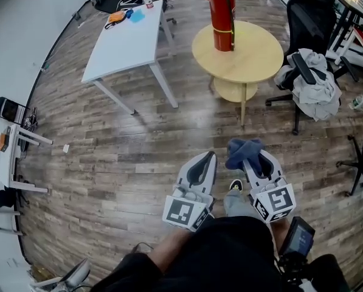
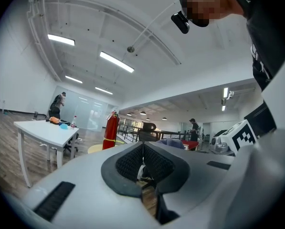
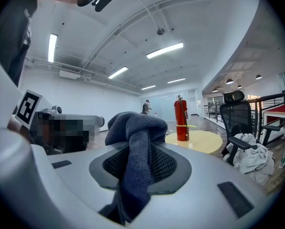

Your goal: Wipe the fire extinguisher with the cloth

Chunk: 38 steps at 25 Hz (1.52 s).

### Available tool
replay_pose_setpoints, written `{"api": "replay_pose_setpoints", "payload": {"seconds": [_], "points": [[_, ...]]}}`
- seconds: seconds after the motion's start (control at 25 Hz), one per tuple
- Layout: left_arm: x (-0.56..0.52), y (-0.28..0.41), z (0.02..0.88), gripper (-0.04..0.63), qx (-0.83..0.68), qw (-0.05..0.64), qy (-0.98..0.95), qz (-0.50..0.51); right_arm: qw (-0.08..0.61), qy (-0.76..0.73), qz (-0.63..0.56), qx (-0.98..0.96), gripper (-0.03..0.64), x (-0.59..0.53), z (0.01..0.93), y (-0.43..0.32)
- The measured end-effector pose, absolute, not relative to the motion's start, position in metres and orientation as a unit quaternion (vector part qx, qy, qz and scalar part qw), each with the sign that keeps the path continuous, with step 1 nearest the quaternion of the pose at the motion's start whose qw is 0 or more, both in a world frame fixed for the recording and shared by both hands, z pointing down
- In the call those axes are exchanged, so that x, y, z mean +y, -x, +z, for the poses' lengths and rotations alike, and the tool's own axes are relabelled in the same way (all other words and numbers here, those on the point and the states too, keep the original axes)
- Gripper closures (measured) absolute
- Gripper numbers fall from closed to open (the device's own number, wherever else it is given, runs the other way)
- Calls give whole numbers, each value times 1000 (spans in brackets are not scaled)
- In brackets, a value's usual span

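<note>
We held the right gripper [image 1: 250, 157] at lower centre, fingers clamped on the cloth [image 1: 242, 148]; fingers of the left gripper [image 1: 205, 160] were closed, empty. The fire extinguisher [image 1: 222, 17] stood on the round counter [image 1: 260, 59], upper centre.

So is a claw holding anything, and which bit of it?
The right claw is shut on the blue cloth, pinching a fold of it, with a bunch poking past the tips. The left claw holds nothing.

A: That cloth [image 3: 135, 128] looks nubbly, matt and coarse-woven. The fire extinguisher [image 1: 222, 17] is glossy painted metal!

B: The round table [image 1: 257, 59] is smooth pale wood. The floor [image 1: 108, 157] is grained planks with a faint sheen.
</note>
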<state>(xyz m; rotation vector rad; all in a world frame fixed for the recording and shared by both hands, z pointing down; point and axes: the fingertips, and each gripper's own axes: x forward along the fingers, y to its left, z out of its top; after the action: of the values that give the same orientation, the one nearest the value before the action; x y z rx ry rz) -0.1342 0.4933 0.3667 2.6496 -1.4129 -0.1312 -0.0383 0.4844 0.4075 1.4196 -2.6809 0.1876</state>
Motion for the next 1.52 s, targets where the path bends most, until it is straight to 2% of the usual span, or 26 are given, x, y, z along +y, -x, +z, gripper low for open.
{"api": "replay_pose_setpoints", "payload": {"seconds": [0.44, 1.0, 1.52], "points": [[394, 66, 366, 572, -473, 62, -878, -27, 47, -421, 77, -903, 511, 394, 415, -4], [318, 40, 370, 572, -477, 50, -877, -26, 40, -431, 59, -899, 511, 319, 413, -38], [180, 79, 370, 572, -494, 48, -868, -20, 58, -441, 56, -894, 511, 180, 411, -14]]}}
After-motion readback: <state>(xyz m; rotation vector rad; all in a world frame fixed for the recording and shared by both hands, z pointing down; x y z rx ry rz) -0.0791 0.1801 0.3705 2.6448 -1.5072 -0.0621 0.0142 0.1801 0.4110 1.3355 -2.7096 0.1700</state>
